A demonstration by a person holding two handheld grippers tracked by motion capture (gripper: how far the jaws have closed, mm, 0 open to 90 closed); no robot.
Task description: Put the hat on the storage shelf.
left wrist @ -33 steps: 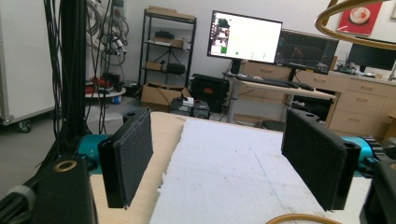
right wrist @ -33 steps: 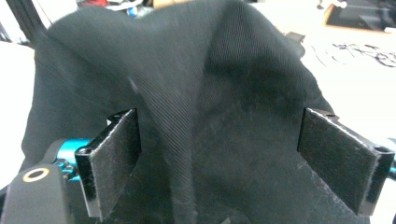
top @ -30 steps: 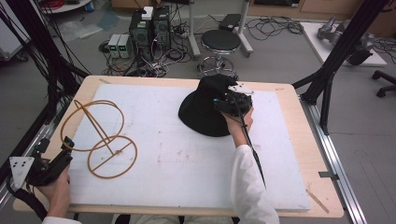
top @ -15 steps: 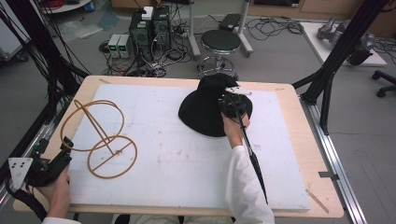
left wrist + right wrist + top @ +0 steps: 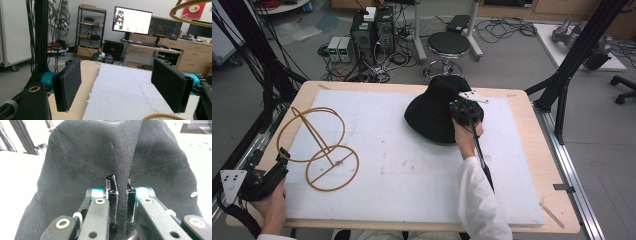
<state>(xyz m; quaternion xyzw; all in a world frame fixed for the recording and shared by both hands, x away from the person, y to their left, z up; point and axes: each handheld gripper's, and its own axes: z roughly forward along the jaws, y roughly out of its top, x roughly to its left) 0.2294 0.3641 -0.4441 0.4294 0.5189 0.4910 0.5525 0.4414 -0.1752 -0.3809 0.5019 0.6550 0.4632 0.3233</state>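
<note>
A black fabric hat [image 5: 429, 115] lies at the back middle of the white mat, its crown standing up. My right gripper [image 5: 460, 110] is at the hat's right side, shut on a raised fold of it; in the right gripper view the cloth [image 5: 120, 157] is pinched between the jaws of the right gripper [image 5: 121, 202]. A golden wire stand [image 5: 319, 142], made of rings on a stem, stands at the mat's left. My left gripper [image 5: 281, 159] rests near the front left corner, just short of the stand's base ring, and the left gripper [image 5: 118, 85] is open with nothing between its pads.
The white mat [image 5: 412, 170] covers most of the wooden table [image 5: 532, 115]. Black frame posts [image 5: 572, 60] rise at the table's right and left. A stool [image 5: 448, 45] and electronics boxes [image 5: 372, 25] stand on the floor behind the table.
My right gripper, still pinching the hat fold, has drifted slightly toward the near side. The left gripper and the wire stand have not moved.
</note>
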